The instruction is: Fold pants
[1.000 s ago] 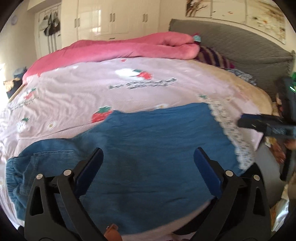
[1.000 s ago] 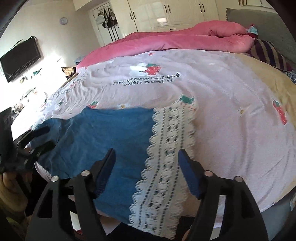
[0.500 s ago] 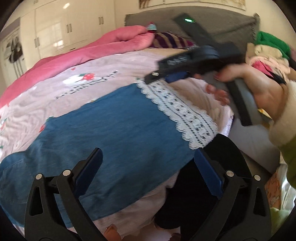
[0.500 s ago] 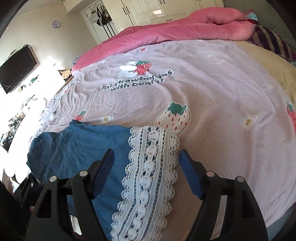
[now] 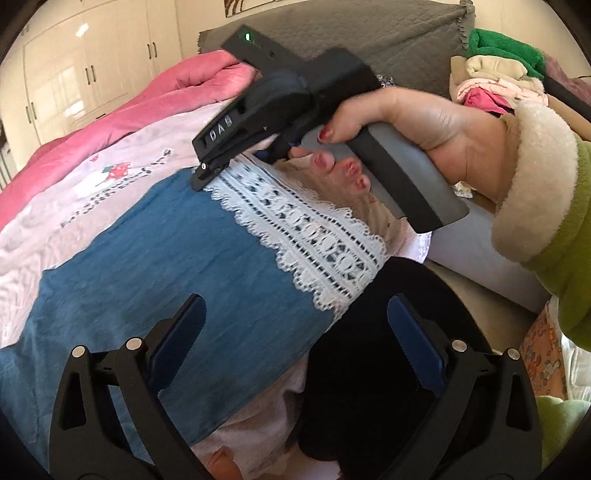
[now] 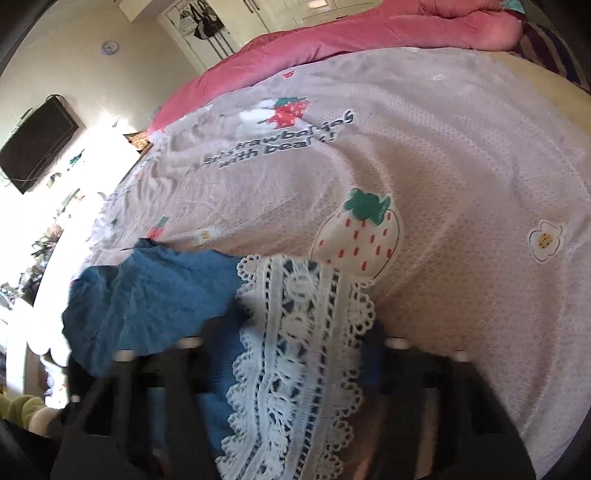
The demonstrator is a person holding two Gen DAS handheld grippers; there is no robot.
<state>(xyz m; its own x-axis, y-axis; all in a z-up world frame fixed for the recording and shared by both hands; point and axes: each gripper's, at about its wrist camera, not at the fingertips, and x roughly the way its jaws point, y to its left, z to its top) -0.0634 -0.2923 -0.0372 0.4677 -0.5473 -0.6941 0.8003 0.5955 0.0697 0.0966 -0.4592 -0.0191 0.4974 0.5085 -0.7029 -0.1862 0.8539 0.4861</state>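
Blue denim pants [image 5: 177, 266] lie flat on the bed, their white lace hem [image 5: 314, 236] toward the right. A hand [image 5: 424, 125] holds my right gripper [image 5: 201, 177] down at the hem's far corner. In the right wrist view its jaws are closing on the lace hem [image 6: 295, 295], which stands bunched between the blurred pads of the right gripper [image 6: 295, 354]; the denim [image 6: 147, 306] spreads to the left. My left gripper [image 5: 295, 332] stands open above the near edge of the pants, holding nothing, its left finger over denim and its right finger over a dark shape below the bed edge.
The strawberry-print pink sheet [image 6: 406, 166] covers the bed, with a rolled pink quilt [image 5: 129, 118] along the far side. A grey headboard [image 5: 369, 33] and a pile of folded clothes [image 5: 498, 74] are at the right. A TV [image 6: 37, 144] hangs on the left wall.
The left wrist view has swung right along the pants toward the lace hem. The right gripper has dropped onto the hem's far corner and its jaws have narrowed around the lace.
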